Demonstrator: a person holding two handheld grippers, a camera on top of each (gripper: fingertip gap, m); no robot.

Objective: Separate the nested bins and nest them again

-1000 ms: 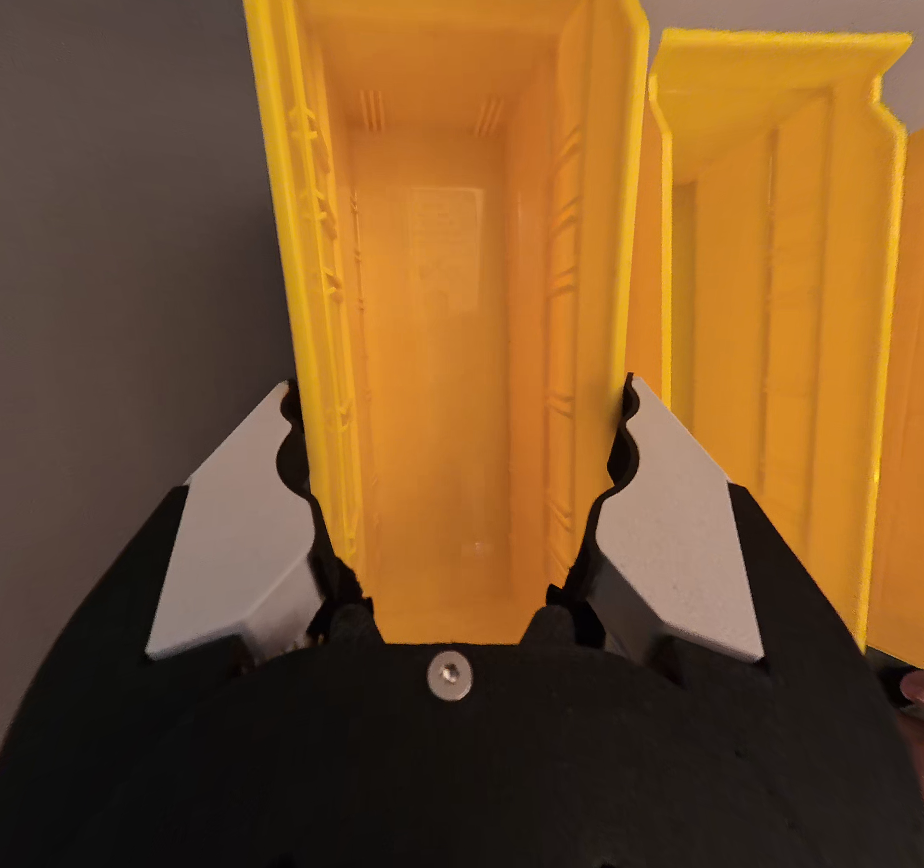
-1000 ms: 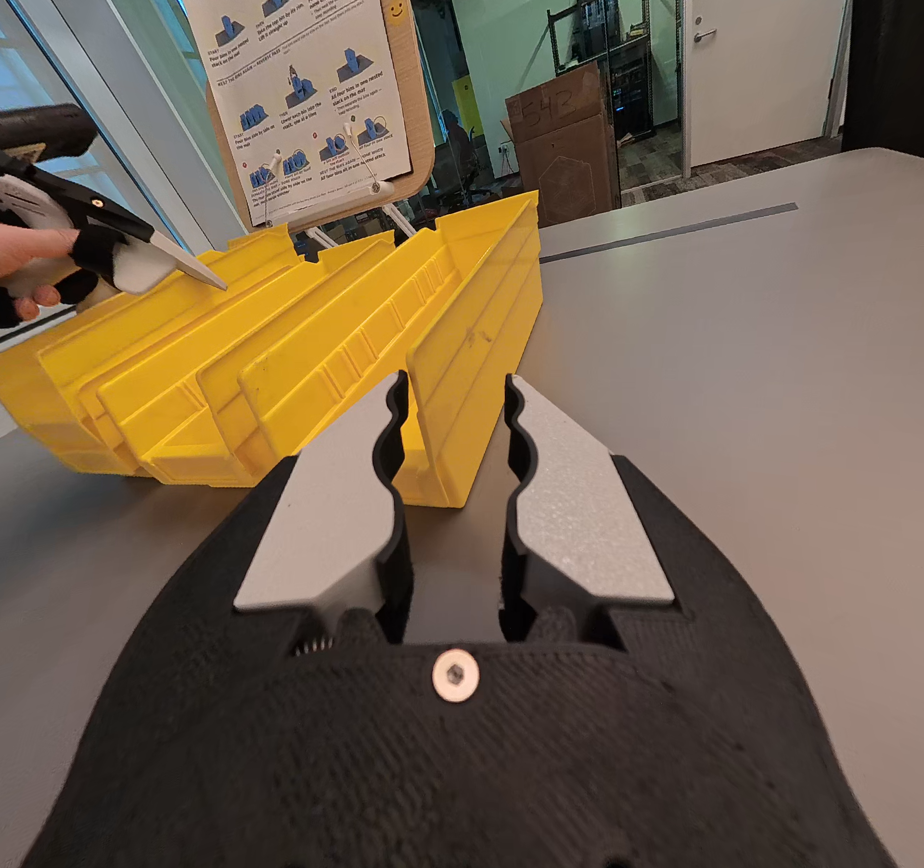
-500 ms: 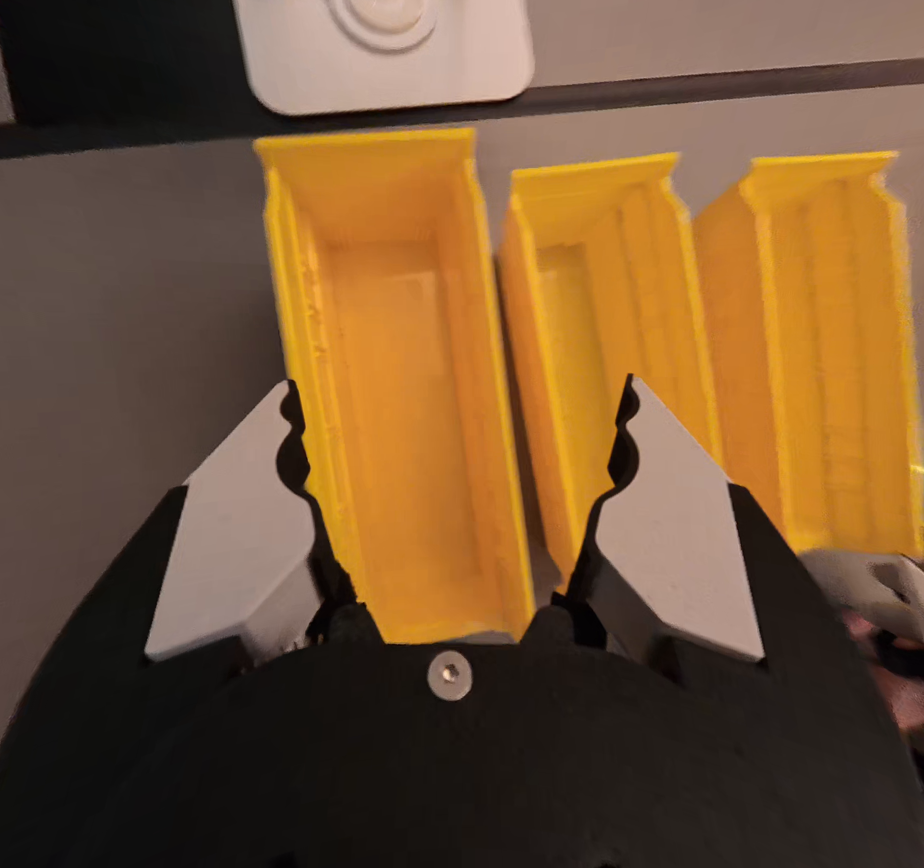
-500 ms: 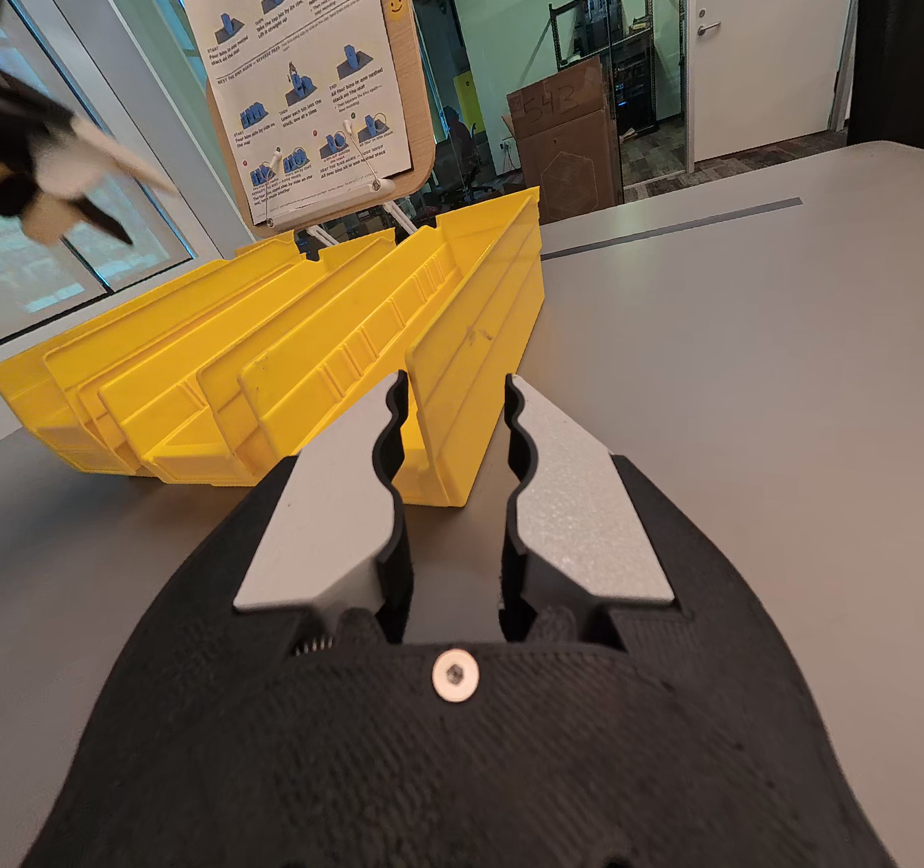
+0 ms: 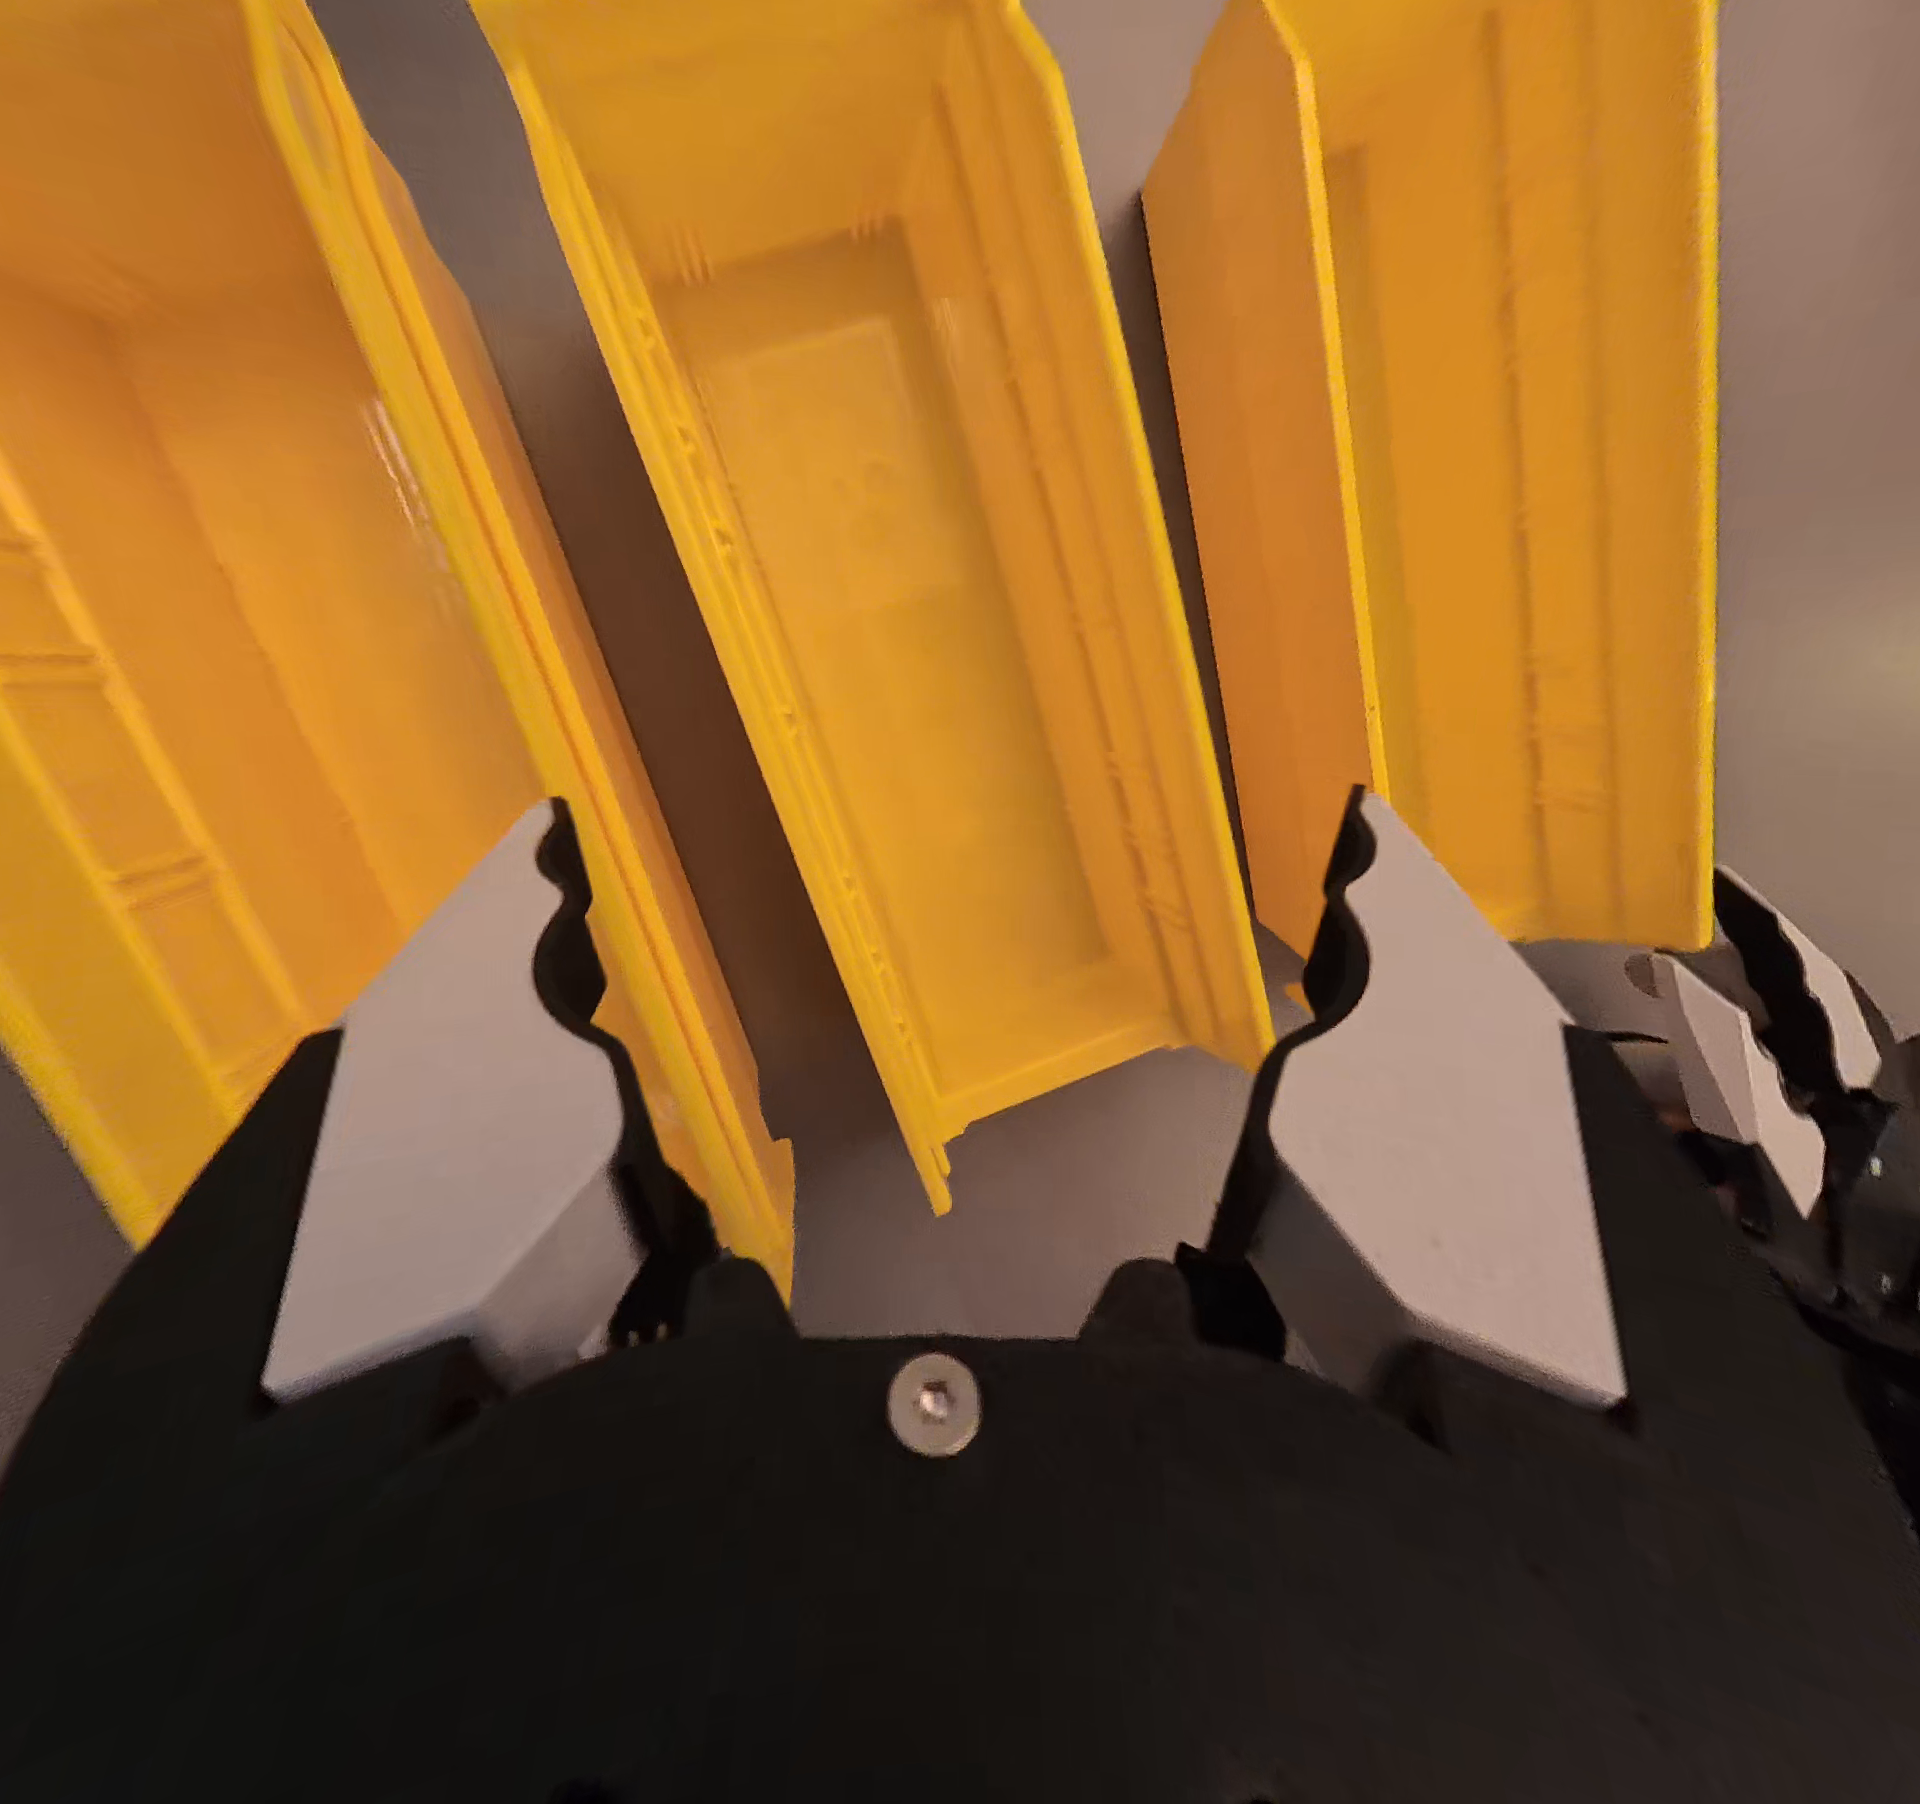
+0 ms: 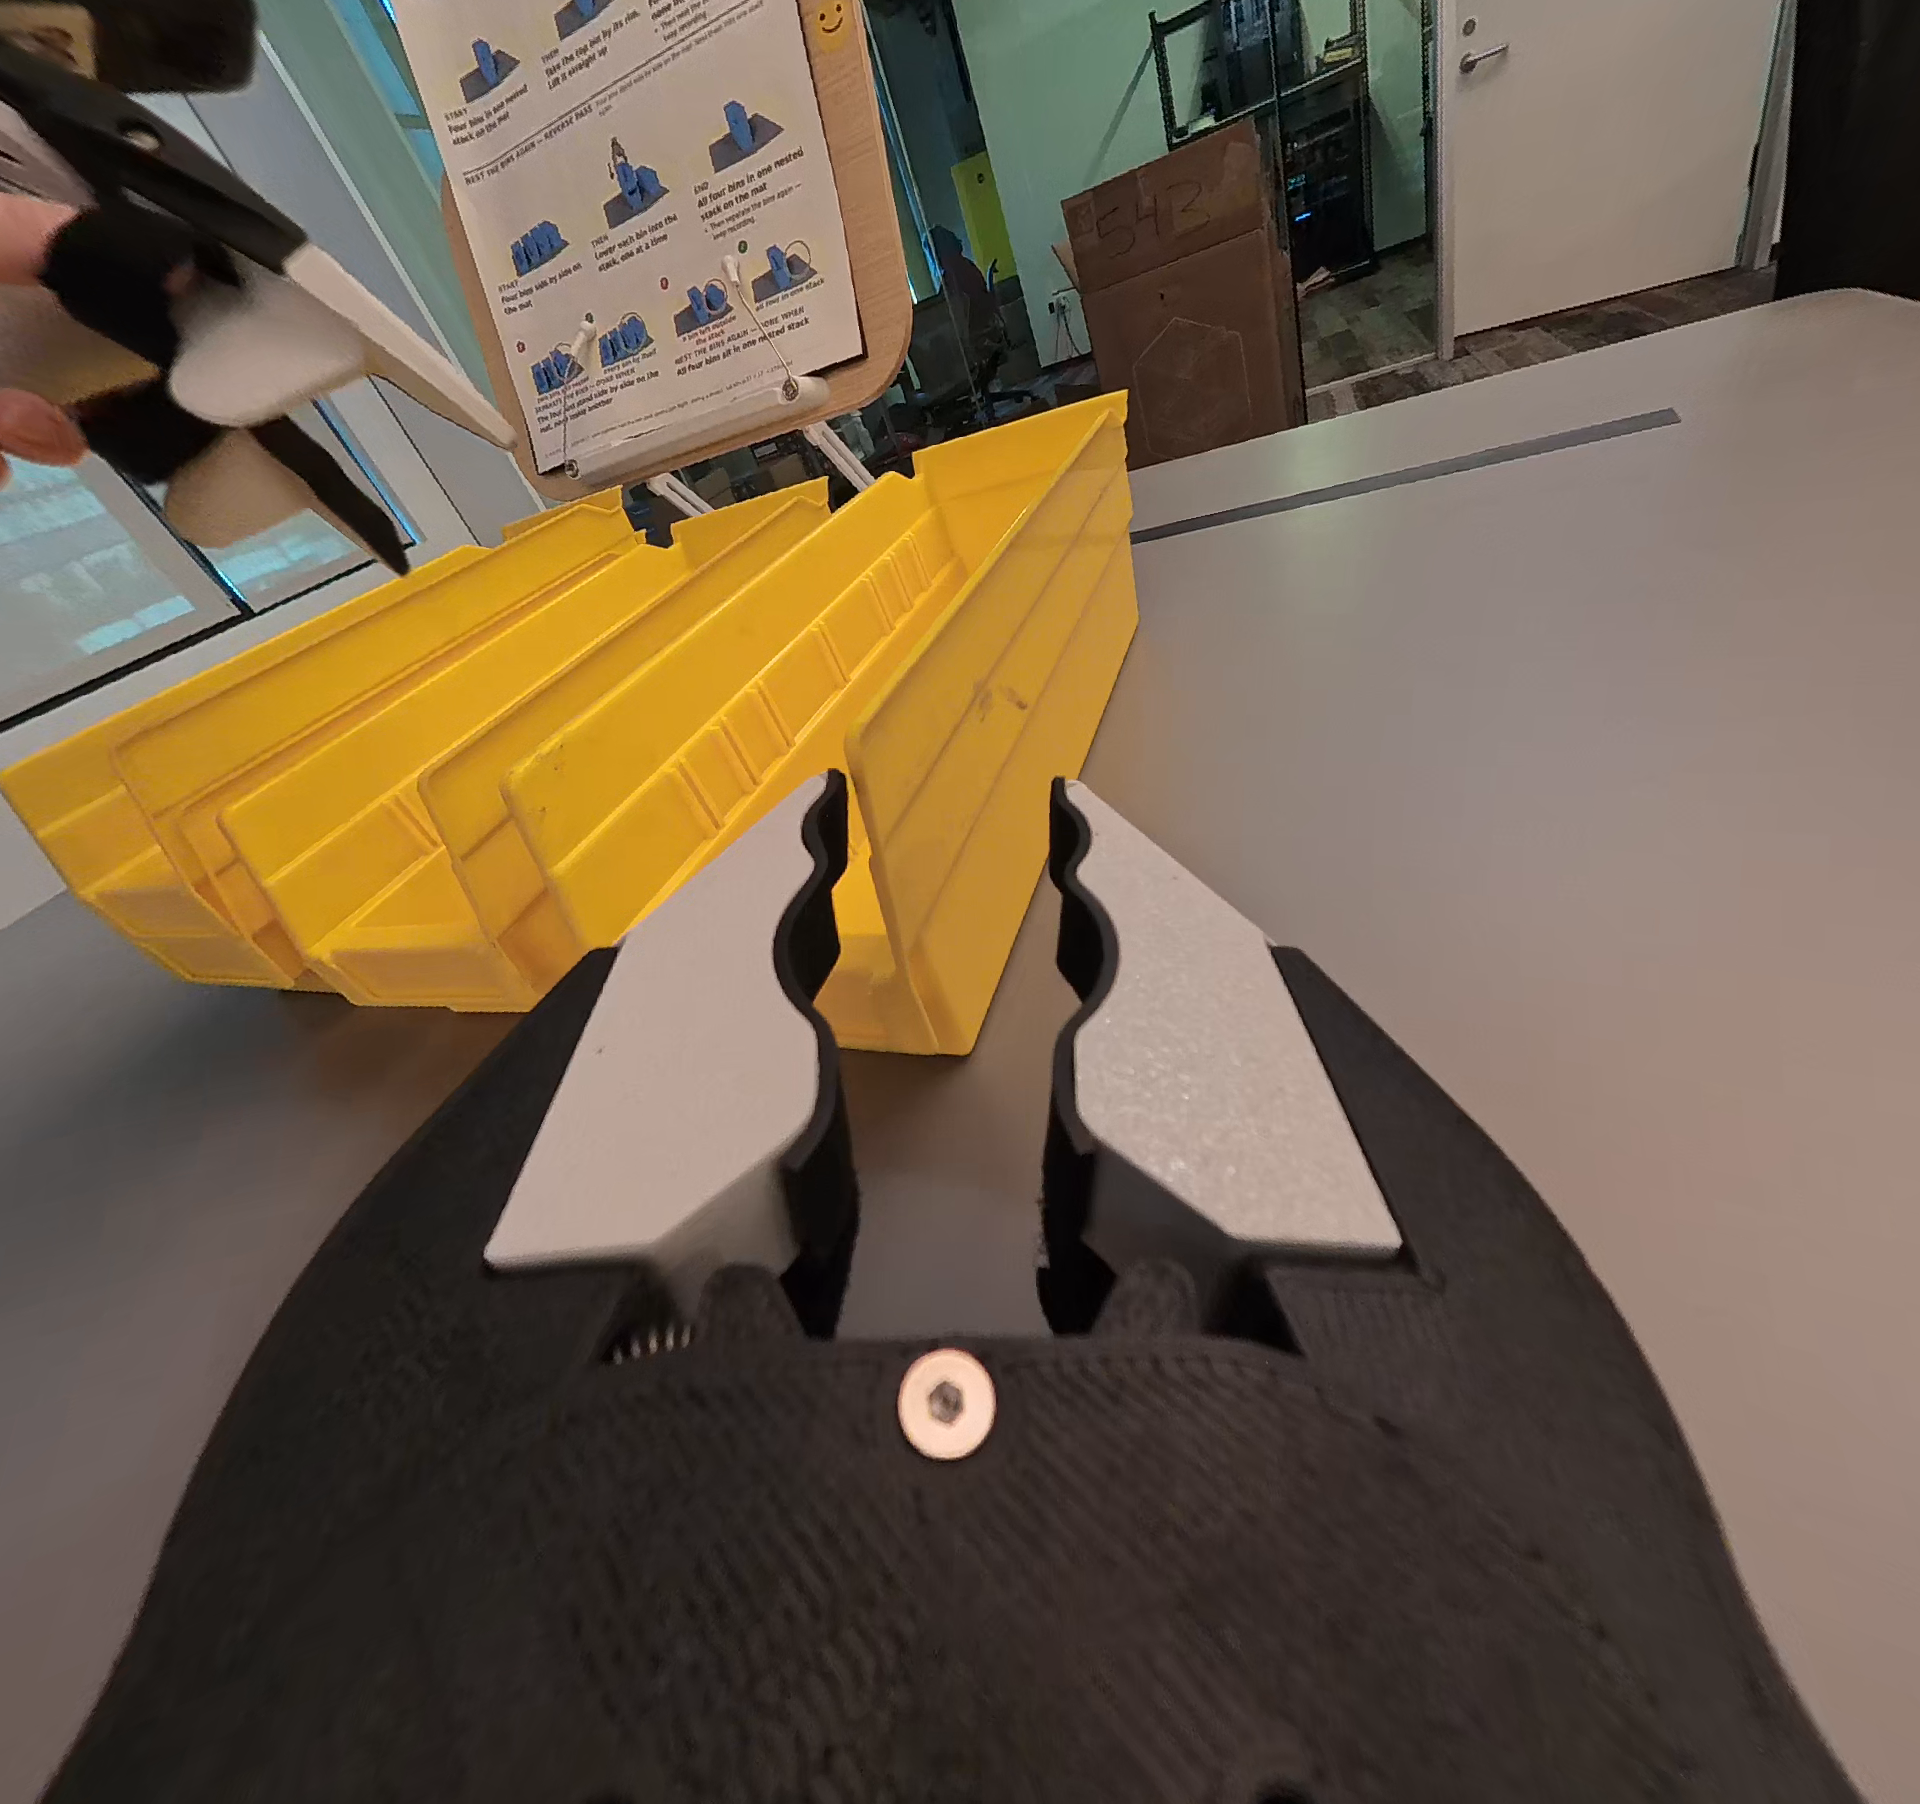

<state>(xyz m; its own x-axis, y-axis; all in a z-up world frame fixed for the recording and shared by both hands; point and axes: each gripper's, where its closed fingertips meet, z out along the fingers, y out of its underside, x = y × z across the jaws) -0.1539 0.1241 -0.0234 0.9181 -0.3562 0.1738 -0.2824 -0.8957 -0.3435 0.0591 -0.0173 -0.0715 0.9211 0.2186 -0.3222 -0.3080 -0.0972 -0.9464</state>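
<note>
A grey counter (image 6: pixel 1507 715) with a dark seam carries a row of yellow bins (image 6: pixel 623 715) set side by side, unnested. Behind them a poster board (image 6: pixel 644 165) stands on a stand, with glass walls, a cardboard box (image 6: pixel 1184 300) and a white door (image 6: pixel 1600 92) beyond. The left tool (image 5: pixel 956 913) hangs above the bins looking down, fingers spread wide and gripping nothing. The right tool (image 6: pixel 940 871) sits low at the near end of the rightmost bin, partly open and bare.
</note>
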